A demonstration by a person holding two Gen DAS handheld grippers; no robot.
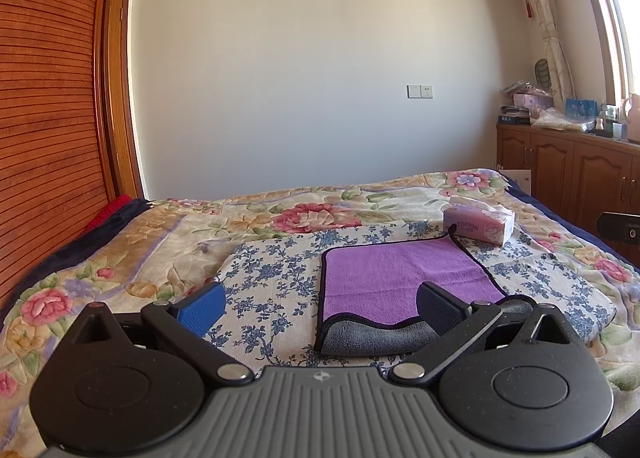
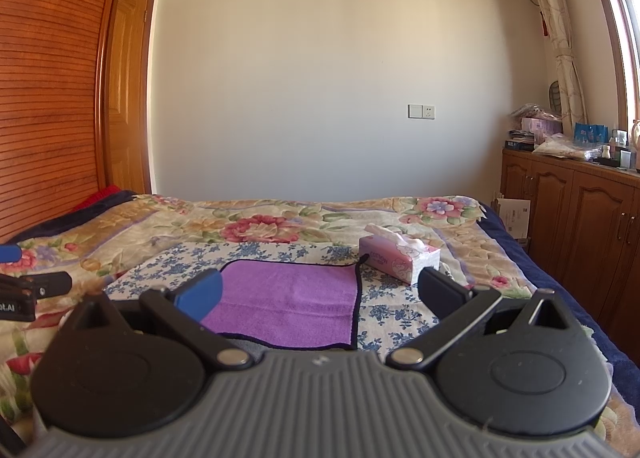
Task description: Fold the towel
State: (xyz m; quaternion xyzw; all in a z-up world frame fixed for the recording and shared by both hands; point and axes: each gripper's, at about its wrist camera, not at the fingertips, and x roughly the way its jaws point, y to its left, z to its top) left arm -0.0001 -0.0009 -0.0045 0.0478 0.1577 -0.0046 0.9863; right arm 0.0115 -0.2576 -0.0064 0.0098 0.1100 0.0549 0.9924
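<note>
A purple towel (image 1: 400, 278) with a black hem and a grey underside lies folded on a blue-flowered cloth (image 1: 276, 278) on the bed. It also shows in the right wrist view (image 2: 288, 302). My left gripper (image 1: 320, 304) is open and empty, above the towel's near left corner. My right gripper (image 2: 320, 296) is open and empty, above the towel's near right part. The left gripper's tip shows at the left edge of the right wrist view (image 2: 24, 290).
A pink tissue box (image 1: 478, 224) stands just beyond the towel's far right corner; it also shows in the right wrist view (image 2: 398, 258). A flowered blanket (image 1: 120, 258) covers the bed. A wooden wardrobe (image 1: 44, 118) is left, wooden cabinets (image 2: 572, 218) right.
</note>
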